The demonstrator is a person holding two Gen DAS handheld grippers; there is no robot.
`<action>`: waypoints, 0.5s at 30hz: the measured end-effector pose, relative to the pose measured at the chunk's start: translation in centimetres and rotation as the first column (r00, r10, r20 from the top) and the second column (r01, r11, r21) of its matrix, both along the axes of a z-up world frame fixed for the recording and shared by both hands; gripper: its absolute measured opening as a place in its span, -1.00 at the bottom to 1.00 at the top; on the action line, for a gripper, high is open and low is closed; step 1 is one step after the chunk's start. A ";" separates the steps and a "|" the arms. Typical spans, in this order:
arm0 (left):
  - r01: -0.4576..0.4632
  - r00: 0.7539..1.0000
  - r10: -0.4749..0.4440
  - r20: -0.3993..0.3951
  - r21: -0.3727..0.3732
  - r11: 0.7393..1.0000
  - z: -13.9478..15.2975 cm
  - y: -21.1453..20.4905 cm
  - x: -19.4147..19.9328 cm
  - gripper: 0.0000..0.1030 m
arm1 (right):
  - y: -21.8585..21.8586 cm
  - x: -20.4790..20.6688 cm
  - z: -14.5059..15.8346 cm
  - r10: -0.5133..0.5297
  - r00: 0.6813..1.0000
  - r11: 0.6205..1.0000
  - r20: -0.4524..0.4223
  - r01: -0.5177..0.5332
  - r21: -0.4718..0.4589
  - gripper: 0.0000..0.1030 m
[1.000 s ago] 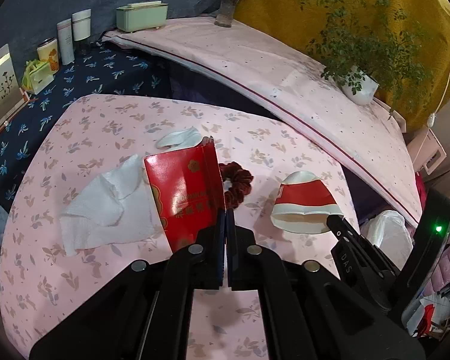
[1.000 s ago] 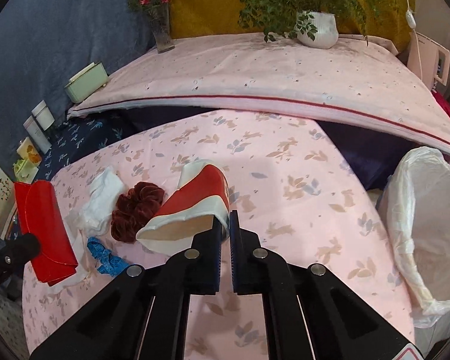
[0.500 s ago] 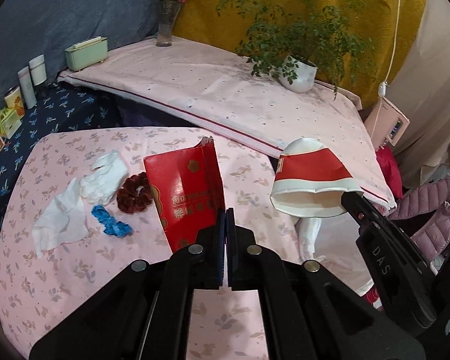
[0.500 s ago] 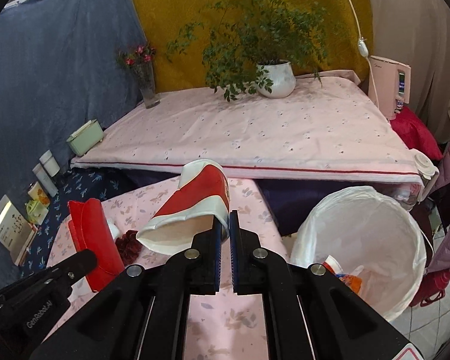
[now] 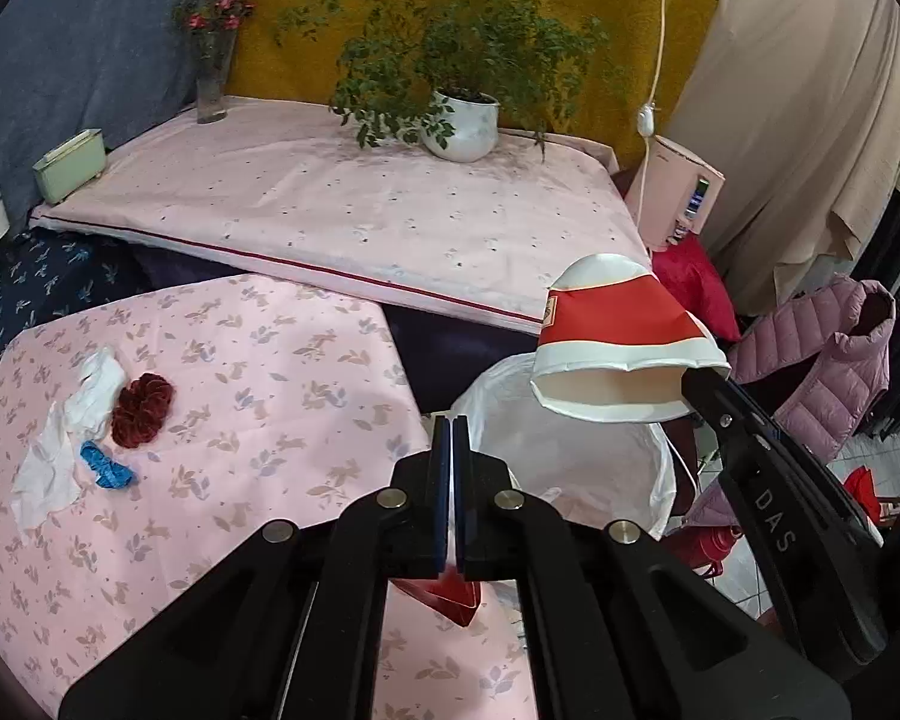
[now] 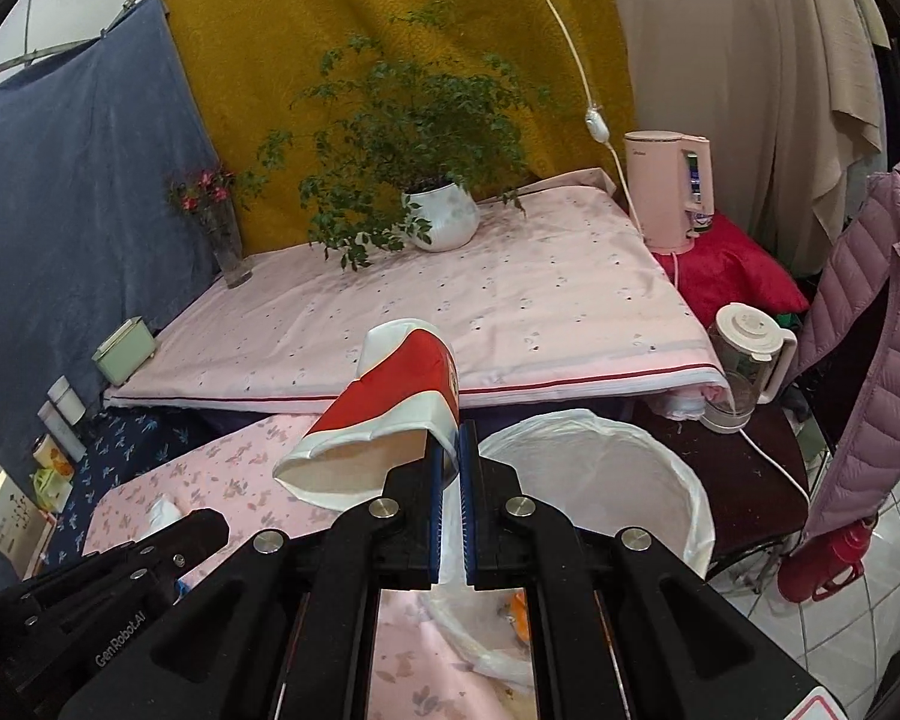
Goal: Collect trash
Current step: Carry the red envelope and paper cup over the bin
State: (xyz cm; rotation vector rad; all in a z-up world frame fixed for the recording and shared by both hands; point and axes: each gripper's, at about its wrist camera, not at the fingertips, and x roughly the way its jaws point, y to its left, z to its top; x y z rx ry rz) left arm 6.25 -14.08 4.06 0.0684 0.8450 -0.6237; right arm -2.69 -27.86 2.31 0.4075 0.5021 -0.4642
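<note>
Right gripper (image 6: 452, 468): black two-finger tool with blue pads, jaws clamped on the rim of a crushed red-and-white paper cup (image 6: 384, 420).
Paper cup: held tilted, open mouth toward the camera, above the near rim of the bin; in the left wrist view it (image 5: 618, 354) hangs over the bin's far side.
Bin: round waste bin lined with a white plastic bag (image 6: 678, 480), standing on the floor just off the right edge of the table; small orange scraps lie inside it.
Left gripper (image 5: 452, 456): jaws drawn together, blue pads almost touching; whether anything is pinched cannot be told.
Red item: a corner of a flat red glossy packet (image 5: 450, 597) shows below the left gripper's body, over the table's near right edge; what supports it is hidden.
Table: round top under a pink leaf-print cloth (image 5: 258, 372).
Left-edge group on table: crumpled white tissue (image 5: 48, 468), a second white tissue (image 5: 96, 384), dark red velvet scrunchie (image 5: 144, 411) and small blue crumpled wrapper (image 5: 105, 468), lying close together, the scrunchie touching the second tissue.
Behind the table: long bench under a pale pink sheet (image 5: 354, 216), carrying a leafy plant in a white pot (image 5: 462, 126).
</note>
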 end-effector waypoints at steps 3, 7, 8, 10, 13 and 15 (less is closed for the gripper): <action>0.038 0.999 -0.038 -0.010 0.002 0.999 -0.1 -2.0 -0.7 -0.99 | -1.8 -1.2 -0.3 -0.032 0.999 0.999 -0.002 0.032 0.009 -0.90; 0.082 0.997 -0.082 -0.011 0.013 0.997 -0.5 -4.5 -1.4 -0.99 | -3.7 -2.5 -1.0 -0.067 0.998 0.998 -0.014 0.067 0.016 -0.90; 0.089 0.996 -0.089 -0.012 0.013 0.996 -0.6 -4.8 -1.6 -0.99 | -4.1 -2.8 -1.2 -0.072 0.997 0.997 -0.016 0.073 0.017 -0.90; 0.095 0.995 -0.094 -0.023 0.012 0.995 -1.0 -5.1 -1.8 -0.97 | -4.7 -3.4 -1.7 -0.081 0.996 0.996 -0.024 0.082 0.020 -0.90; 0.068 0.996 -0.066 -0.051 0.028 0.997 -2.5 -4.2 -1.7 -0.66 | -5.1 -4.1 -2.7 -0.084 0.996 0.996 -0.040 0.085 0.023 -0.90; 0.032 0.997 -0.029 -0.071 0.039 0.999 -3.9 -3.1 -1.5 -0.14 | -5.2 -4.5 -3.7 -0.078 0.995 0.996 -0.061 0.080 0.037 -0.90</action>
